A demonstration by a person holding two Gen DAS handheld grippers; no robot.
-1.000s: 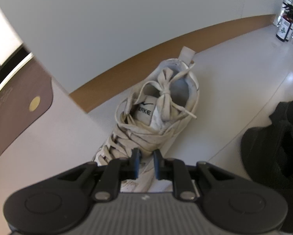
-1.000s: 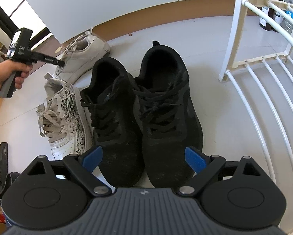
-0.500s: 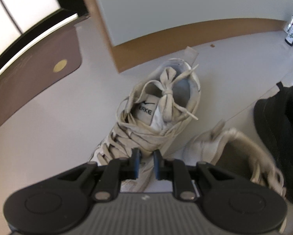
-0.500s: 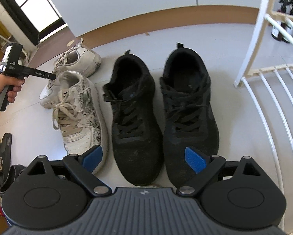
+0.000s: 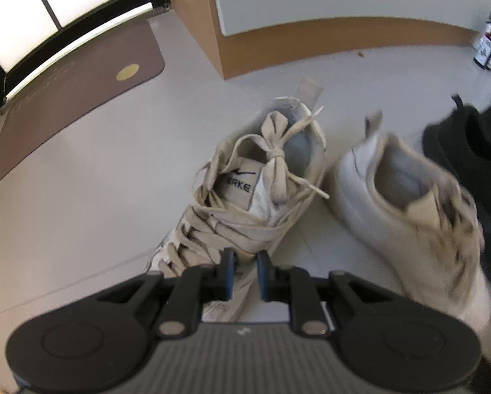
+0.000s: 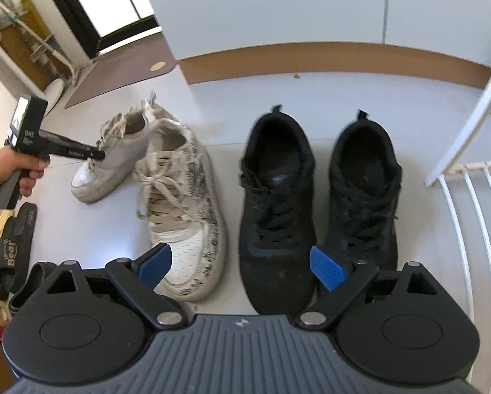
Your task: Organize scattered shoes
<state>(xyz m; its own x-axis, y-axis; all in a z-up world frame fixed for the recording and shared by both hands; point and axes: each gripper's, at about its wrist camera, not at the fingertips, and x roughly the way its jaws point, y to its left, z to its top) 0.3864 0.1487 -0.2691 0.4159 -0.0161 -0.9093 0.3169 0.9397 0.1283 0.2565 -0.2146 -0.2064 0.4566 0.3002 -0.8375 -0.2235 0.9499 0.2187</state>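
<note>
I hold a cream lace-up sneaker (image 5: 255,197) by its laces in my left tongs (image 5: 245,271), which are pinched on them; it sits on the pale floor (image 5: 81,213) just beside its printed cream partner sneaker (image 6: 183,210). A pair of black mesh trainers (image 6: 314,197) stands side by side to the right. My right tongs (image 6: 242,262) are spread wide above the toes, gripping nothing.

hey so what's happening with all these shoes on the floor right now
A person is tidying shoes with a handheld tool in each hand. The left tool is shut on the laces of a cream sneaker, holding it beside its patterned partner. The right tool is open and empty above the row. The pair of black sneakers already sits side by side near the white rack.
</note>
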